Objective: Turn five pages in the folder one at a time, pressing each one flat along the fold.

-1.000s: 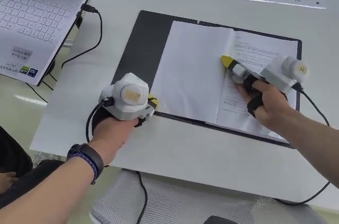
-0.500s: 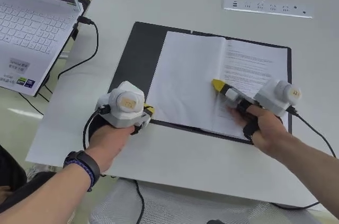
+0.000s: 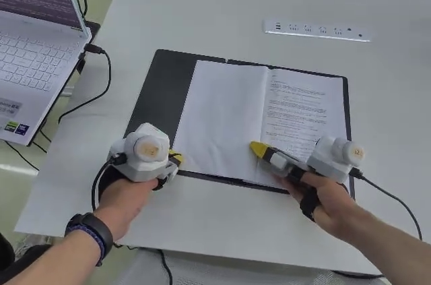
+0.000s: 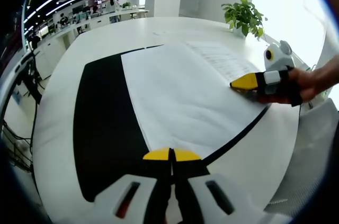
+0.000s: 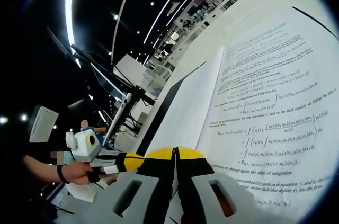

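**Step in hand (judged): pressing the turned page flat along the fold.**

1. Left gripper (image 3: 175, 159): lower left of the head view, at the folder's (image 3: 158, 96) near edge. The jaws are together and grip nothing. Keep this tip down on the edge as an anchor so the folder does not slide during the press.
2. Fold (image 3: 264, 123): runs from the upper centre to the lower centre of the frame. Keep the pressing tip on this line, with light, even pressure, to avoid creasing the sheet.
3. Right gripper (image 3: 256, 147): lower centre-right, with the jaws together. The yellow tip rests at the lower end of the fold. The right gripper view places the tip (image 5: 176, 152) on the seam between the two sheets.

**Condition of the folder**

- Location: centre of the white table (image 3: 202, 2), lying open and flat.
- Left: bare black cover.
- Centre: blank page (image 3: 222, 116), which lies flat and covers most of the left half.
- Right: printed page (image 3: 303, 116), dense text with formulas, lying flat with no visible lift at the corners.
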A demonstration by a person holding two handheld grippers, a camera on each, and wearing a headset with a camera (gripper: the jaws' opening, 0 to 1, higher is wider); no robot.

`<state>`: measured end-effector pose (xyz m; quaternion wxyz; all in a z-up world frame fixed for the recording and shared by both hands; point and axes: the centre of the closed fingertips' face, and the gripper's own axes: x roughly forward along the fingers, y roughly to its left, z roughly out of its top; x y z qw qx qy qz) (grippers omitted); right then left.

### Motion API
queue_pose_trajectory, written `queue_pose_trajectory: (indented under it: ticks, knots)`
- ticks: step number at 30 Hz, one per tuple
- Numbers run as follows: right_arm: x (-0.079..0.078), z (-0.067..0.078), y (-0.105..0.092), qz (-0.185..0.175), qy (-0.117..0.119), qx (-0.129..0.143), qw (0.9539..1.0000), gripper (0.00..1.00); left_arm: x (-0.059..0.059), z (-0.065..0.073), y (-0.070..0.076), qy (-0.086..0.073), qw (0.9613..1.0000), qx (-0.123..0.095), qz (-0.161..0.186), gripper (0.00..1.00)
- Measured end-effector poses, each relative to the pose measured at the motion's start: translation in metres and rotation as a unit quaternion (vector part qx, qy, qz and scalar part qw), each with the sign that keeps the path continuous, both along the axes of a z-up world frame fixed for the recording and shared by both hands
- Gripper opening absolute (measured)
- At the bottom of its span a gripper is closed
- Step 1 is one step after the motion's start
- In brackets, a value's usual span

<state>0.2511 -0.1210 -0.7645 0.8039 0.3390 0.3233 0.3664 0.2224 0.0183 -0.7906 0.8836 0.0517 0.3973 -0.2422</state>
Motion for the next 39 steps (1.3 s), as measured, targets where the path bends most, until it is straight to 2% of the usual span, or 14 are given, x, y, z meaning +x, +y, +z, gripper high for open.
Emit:
queue_pose_trajectory:
  ticks: [9, 15, 23, 26, 27, 33, 39]
  knots:
    - [-0.021, -0.007, -0.003, 0.013, 0.003, -0.004, 0.9999, 0.0, -0.001, 0.0, 0.0, -0.002, 1.0, 0.001, -0.001, 0.0]
    - [-0.042, -0.01, 0.0, 0.035, -0.001, -0.007, 0.9994, 0.0, -0.002, 0.001, -0.001, -0.002, 1.0, 0.003, -0.007, 0.0]
    - [-0.058, -0.012, 0.0, 0.036, 0.007, -0.005, 0.9993, 0.0, -0.002, 0.001, -0.001, -0.004, 0.9999, 0.006, -0.012, 0.0]
    - [-0.068, -0.014, 0.004, 0.052, 0.011, -0.013, 0.9985, 0.0, -0.002, 0.001, 0.0, -0.004, 0.9999, 0.007, -0.012, 0.0]
    - [-0.071, -0.018, 0.004, 0.057, 0.02, -0.016, 0.9981, 0.0, -0.001, 0.001, 0.0, -0.004, 0.9999, 0.008, -0.013, 0.0]
    - [-0.071, -0.018, 0.006, 0.055, 0.022, -0.017, 0.9981, 0.0, -0.001, 0.001, 0.0, 0.0, 0.9998, 0.011, -0.018, 0.0]
    - [-0.066, -0.012, 0.008, 0.045, 0.019, -0.01, 0.9988, 0.0, 0.0, 0.0, 0.0, 0.008, 0.9997, 0.012, -0.019, 0.0]
